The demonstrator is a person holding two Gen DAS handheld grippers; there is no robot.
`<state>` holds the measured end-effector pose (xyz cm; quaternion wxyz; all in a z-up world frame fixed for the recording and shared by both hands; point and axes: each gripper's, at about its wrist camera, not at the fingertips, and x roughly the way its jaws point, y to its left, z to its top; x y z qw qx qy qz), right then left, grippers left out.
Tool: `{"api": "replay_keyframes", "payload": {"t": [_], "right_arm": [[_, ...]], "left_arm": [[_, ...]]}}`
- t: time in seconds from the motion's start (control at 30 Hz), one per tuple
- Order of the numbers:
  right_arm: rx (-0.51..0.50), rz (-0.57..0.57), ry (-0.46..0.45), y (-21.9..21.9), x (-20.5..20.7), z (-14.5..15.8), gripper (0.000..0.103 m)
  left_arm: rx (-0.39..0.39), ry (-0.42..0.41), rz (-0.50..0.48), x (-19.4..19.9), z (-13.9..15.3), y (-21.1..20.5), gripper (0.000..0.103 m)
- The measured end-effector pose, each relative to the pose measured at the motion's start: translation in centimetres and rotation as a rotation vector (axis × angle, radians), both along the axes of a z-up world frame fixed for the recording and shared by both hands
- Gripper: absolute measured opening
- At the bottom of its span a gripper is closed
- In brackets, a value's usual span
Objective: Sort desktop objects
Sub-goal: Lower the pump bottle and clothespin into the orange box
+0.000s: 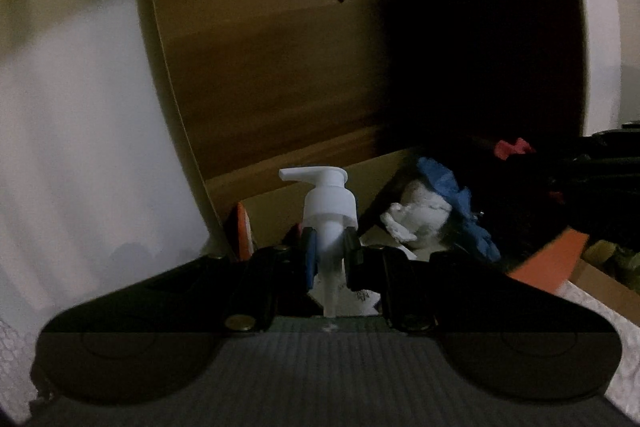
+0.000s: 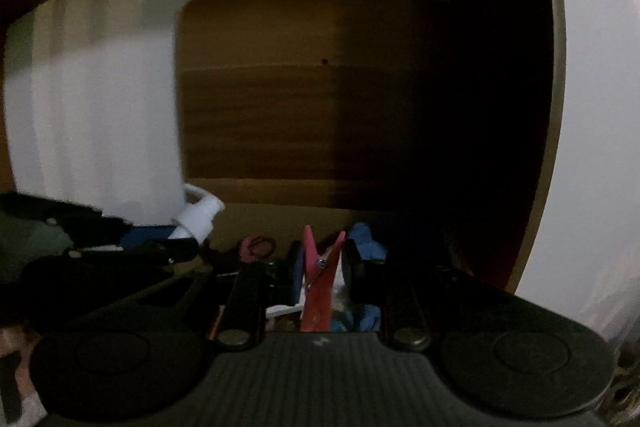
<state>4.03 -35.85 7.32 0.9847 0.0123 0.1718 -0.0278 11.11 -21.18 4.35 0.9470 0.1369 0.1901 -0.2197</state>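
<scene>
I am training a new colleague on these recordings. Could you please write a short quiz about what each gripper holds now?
1. True or false: the left gripper is shut on a white pump dispenser.
2. What does the right gripper hold?
A. scissors
B. red clothespin
C. blue cloth
3. Fill in: the dispenser's nozzle points to the camera's ____.

Key: 1 true; 2 B, the red clothespin; 3 left.

Light: I found the room dim, its right side deep in shadow.
Wall: I saw a pale off-white wall [image 1: 80,147] at left.
Furniture: a brown wooden board with rounded corners [image 2: 260,107] stood ahead.
</scene>
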Motion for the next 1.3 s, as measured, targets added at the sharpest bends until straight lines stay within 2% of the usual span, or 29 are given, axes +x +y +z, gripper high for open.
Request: {"api": "replay_keyframes", "payload": {"t": [0.17,0.33,0.47,0.6,0.97,1.3], "right_arm": [[0.000,-0.034,0.032,-1.0,2.4,-0.3,0.018],[0.008,-0.053,0.061,-1.3,4.9,-0.8,0.018],[0.006,-0.066,0.085,-1.3,6.5,-1.4,0.018],[-0.003,-0.075,0.106,-1.0,7.8,-1.9,0.018],[0.002,-0.086,0.142,-0.8,9.7,-2.7,0.018],[0.022,-0.112,0.164,-1.3,11.0,-3.3,0.018]], "left_arm": [[0.014,-0.012,0.048,1.7,-0.5,-1.0,0.016],[-0.004,0.018,0.103,3.6,-0.5,-1.6,0.016],[0.018,-0.008,0.124,4.4,-0.8,-2.2,0.016],[0.006,0.024,0.149,5.2,-1.3,-2.3,0.016],[-0.014,0.061,0.193,6.8,-1.3,-2.2,0.016],[0.005,0.072,0.200,7.6,-1.3,-2.6,0.016]]}}
